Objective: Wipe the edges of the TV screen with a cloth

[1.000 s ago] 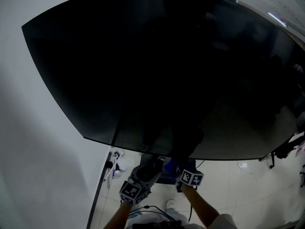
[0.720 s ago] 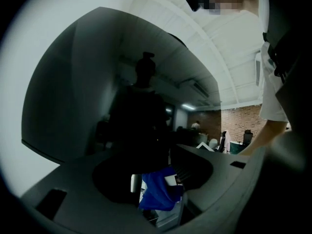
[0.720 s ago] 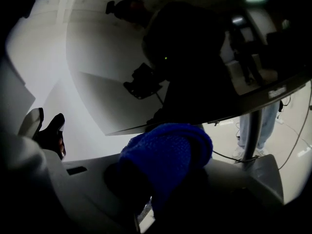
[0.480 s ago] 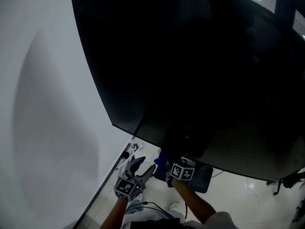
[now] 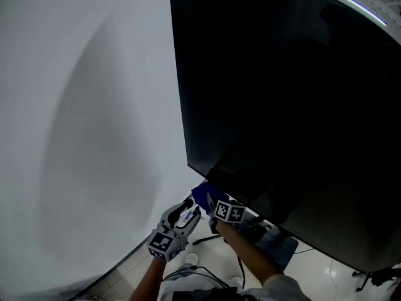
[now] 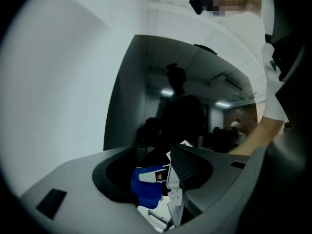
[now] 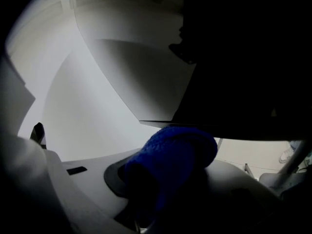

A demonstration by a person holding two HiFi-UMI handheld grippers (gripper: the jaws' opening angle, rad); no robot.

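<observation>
Down at the bottom middle of the head view, both grippers reach up toward the lower left corner of the TV screen (image 5: 288,105). The right gripper (image 5: 216,205) comes off a bare forearm (image 5: 250,256) that angles up from the lower right. Its jaws are clamped on a bunched blue cloth (image 5: 202,196), which sits right at that corner; in the right gripper view the cloth (image 7: 170,160) bulges just beneath the screen's bottom edge (image 7: 161,123), though actual contact cannot be made out. The left gripper (image 5: 188,213) hangs just beside it, lower and to the left, jaws apart and holding nothing. The screen's left edge runs up the middle of the frame with a bare white wall (image 5: 88,105) filling everything to its left. Below the bottom edge lie pale floor (image 5: 313,274) and a dark bluish object (image 5: 276,243), close under the right forearm.
</observation>
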